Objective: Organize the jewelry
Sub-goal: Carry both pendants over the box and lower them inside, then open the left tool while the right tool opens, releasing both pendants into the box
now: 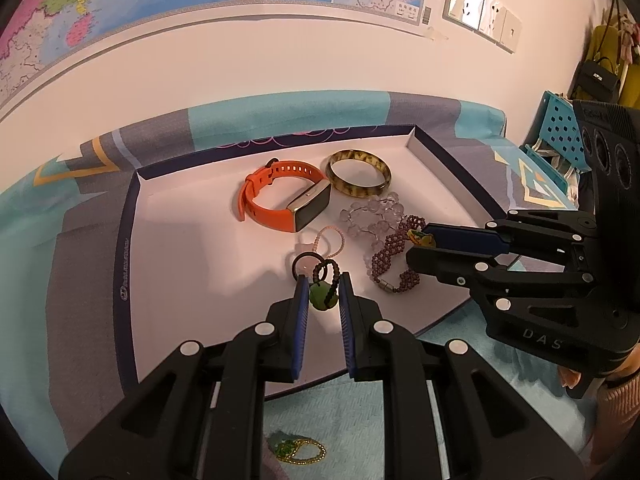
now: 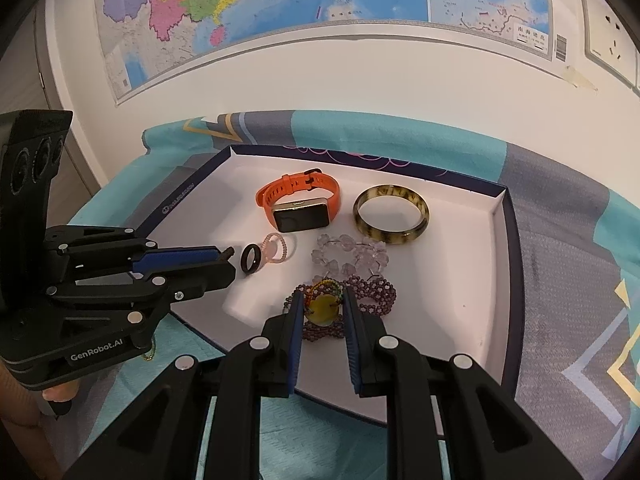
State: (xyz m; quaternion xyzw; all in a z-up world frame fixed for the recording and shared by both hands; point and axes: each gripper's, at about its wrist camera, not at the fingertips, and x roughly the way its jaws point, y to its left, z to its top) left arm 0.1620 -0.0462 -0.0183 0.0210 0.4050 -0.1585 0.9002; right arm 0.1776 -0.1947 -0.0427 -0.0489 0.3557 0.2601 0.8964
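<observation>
A shallow white tray (image 1: pixel 184 240) (image 2: pixel 472 320) holds an orange smartwatch (image 1: pixel 280 196) (image 2: pixel 300 204), an amber bangle (image 1: pixel 358 172) (image 2: pixel 391 215), a clear bead bracelet (image 1: pixel 374 216) (image 2: pixel 352 258), a purple bead bracelet (image 1: pixel 394 258) (image 2: pixel 376 292), a pink ring (image 1: pixel 330 240) (image 2: pixel 276 250) and a black ring (image 1: pixel 306 264) (image 2: pixel 253 258). My left gripper (image 1: pixel 323 294) (image 2: pixel 228 260) is shut on a green bead pendant (image 1: pixel 320 296) with a dark bead loop. My right gripper (image 2: pixel 322 310) (image 1: pixel 416 242) is shut on a yellow disc pendant (image 2: pixel 322 314) with a coloured cord, over the purple bracelet.
The tray sits on a teal and grey patterned cloth (image 1: pixel 60 280) (image 2: pixel 580 280). A green and gold necklace (image 1: pixel 298 450) lies on the cloth in front of the tray. A wall with a map (image 2: pixel 280 0) stands behind. A blue perforated basket (image 1: pixel 560 136) is at right.
</observation>
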